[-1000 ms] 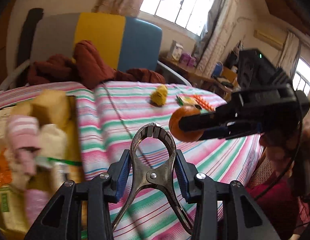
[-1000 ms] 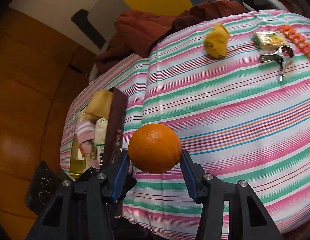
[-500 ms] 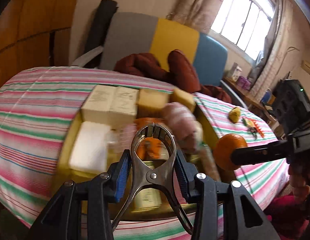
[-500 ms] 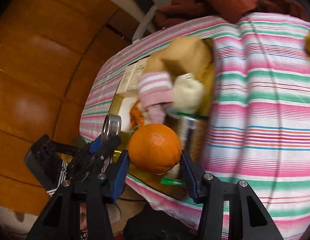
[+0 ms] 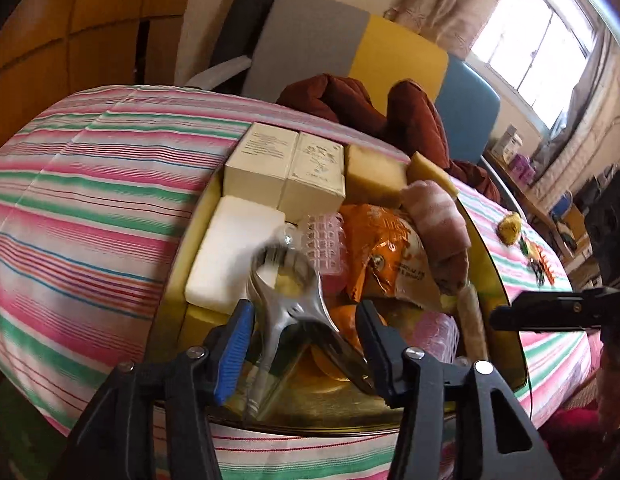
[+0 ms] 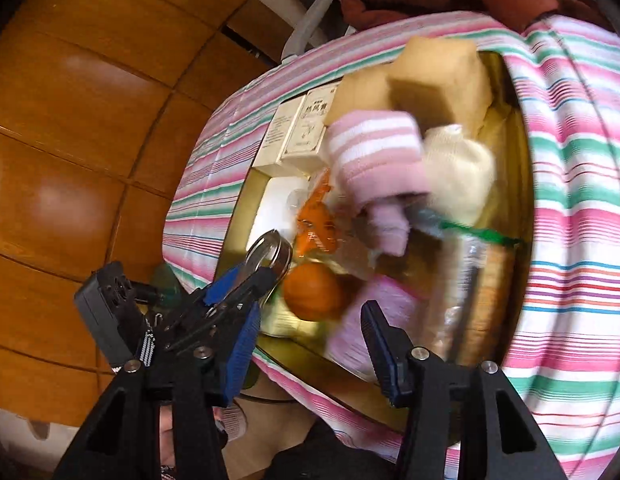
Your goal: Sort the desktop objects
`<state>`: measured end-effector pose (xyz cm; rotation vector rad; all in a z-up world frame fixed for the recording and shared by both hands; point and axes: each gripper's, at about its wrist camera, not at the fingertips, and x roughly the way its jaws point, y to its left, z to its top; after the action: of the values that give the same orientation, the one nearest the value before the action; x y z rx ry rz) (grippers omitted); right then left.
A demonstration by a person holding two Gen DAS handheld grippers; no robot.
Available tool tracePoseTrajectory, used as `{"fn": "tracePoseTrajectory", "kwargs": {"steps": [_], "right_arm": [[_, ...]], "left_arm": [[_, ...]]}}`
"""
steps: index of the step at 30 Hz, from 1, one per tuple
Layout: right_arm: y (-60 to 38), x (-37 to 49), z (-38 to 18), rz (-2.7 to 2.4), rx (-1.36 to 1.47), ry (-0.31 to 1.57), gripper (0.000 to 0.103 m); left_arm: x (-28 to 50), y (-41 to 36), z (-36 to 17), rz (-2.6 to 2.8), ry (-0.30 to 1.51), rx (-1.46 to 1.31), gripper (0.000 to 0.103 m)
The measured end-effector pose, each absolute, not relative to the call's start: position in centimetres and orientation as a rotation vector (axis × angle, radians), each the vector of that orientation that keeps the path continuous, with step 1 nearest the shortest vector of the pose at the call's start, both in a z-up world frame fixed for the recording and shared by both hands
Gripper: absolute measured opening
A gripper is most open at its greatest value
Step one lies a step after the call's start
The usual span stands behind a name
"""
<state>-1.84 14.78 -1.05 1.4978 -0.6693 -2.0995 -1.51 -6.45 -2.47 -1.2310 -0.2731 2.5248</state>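
Observation:
My left gripper (image 5: 303,308) hovers over the near end of a gold tray (image 5: 488,248). Its jaws are opening, and a metal clamp tool (image 5: 285,300), blurred and tilted, hangs loose between the pads. My right gripper (image 6: 312,307) is over the same tray (image 6: 310,356) with its jaws opening. The orange (image 6: 314,296) has left them and sits blurred just beyond the fingertips, among the tray's contents. The right wrist view also shows the left gripper (image 6: 245,280) and the tool's loop (image 6: 269,252) beside the orange.
The tray holds cream boxes (image 5: 285,168), a white block (image 5: 233,248), sponges (image 6: 434,68), a pink striped sock (image 6: 374,156) and an orange packet (image 5: 386,248). A striped cloth (image 5: 89,200) covers the table. A small yellow item (image 5: 510,226) lies far right; a chair with a brown garment (image 5: 350,96) stands behind.
Both grippers swung from the bare cloth to over the tray. The orange dropped out of the right gripper's jaws. The left jaws widened and the metal tool tipped loose.

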Motion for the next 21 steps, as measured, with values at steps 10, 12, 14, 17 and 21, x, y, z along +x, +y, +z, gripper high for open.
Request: {"fn": "tracePoseTrajectory", "kwargs": {"steps": [10,12,14,17,21], "right_arm": [[17.3,-1.0,-0.4,-2.103,1.472,-0.75,0.059],[18.0,-0.8,-0.2,-2.109,1.468,-0.757,0.059],[18.7,-0.6,0.1,-2.123,1.463,-0.761,0.06],[20.5,-0.1,0.6,-2.15,1.448,-0.778,0.06],[23.7,0.9,1.1,-2.182,1.435,-0.818,0.06]], "left_arm": [[-1.2,-7.2,-2.1,2.632,-0.235,-1.265,0.058],[-1.6,-7.0,-2.1,2.671,-0.165,-1.283,0.057],[-2.3,-6.7,-2.2,2.679,-0.121,-1.287,0.058],[-3.5,-6.7,-1.9,2.679,-0.142,-1.31,0.058],[-3.6,-6.7,-0.5,2.708,-0.217,-1.256,0.058]]}}
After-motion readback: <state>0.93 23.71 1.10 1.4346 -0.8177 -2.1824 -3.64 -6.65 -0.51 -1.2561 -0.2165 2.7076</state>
